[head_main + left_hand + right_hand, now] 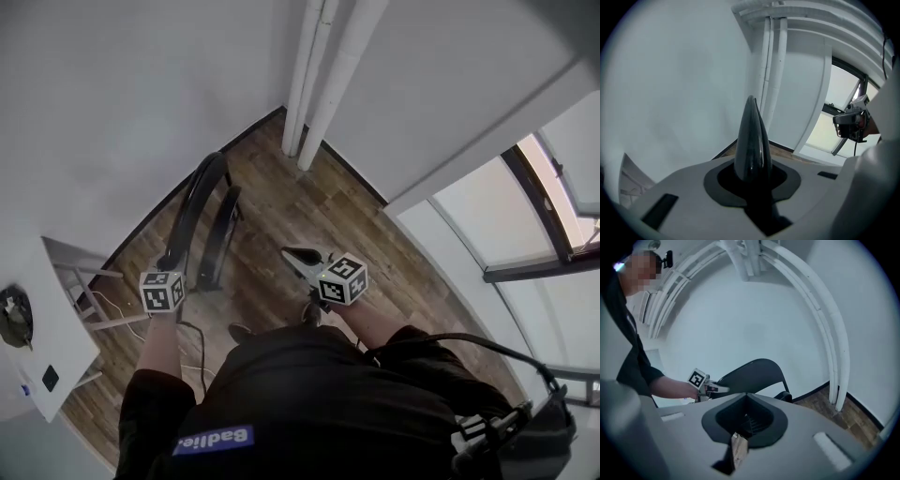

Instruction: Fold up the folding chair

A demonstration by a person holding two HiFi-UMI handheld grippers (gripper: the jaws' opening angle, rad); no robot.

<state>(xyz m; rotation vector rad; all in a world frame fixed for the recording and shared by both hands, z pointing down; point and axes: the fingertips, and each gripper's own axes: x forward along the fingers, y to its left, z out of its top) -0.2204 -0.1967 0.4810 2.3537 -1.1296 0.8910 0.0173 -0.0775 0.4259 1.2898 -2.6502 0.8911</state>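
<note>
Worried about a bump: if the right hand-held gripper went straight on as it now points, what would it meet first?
Probably the folding chair's dark backrest, which stands ahead of the right hand-held gripper in its own view, with the white wall behind it. How far off is unclear.

You stand in a corner of plain white walls (122, 103), with a dark skirting board (361, 178) running along their foot. The floor (309, 216) is brown wood plank. Three white pipes (323, 84) rise side by side in the corner, close to the wall. To your right, a large window (497, 225) with a dark frame (542, 202) lets in pale daylight. At your left a white unit (42, 342) sits on a pale metal frame (89, 291). A thin cable (195, 342) trails across the planks near it.
</note>
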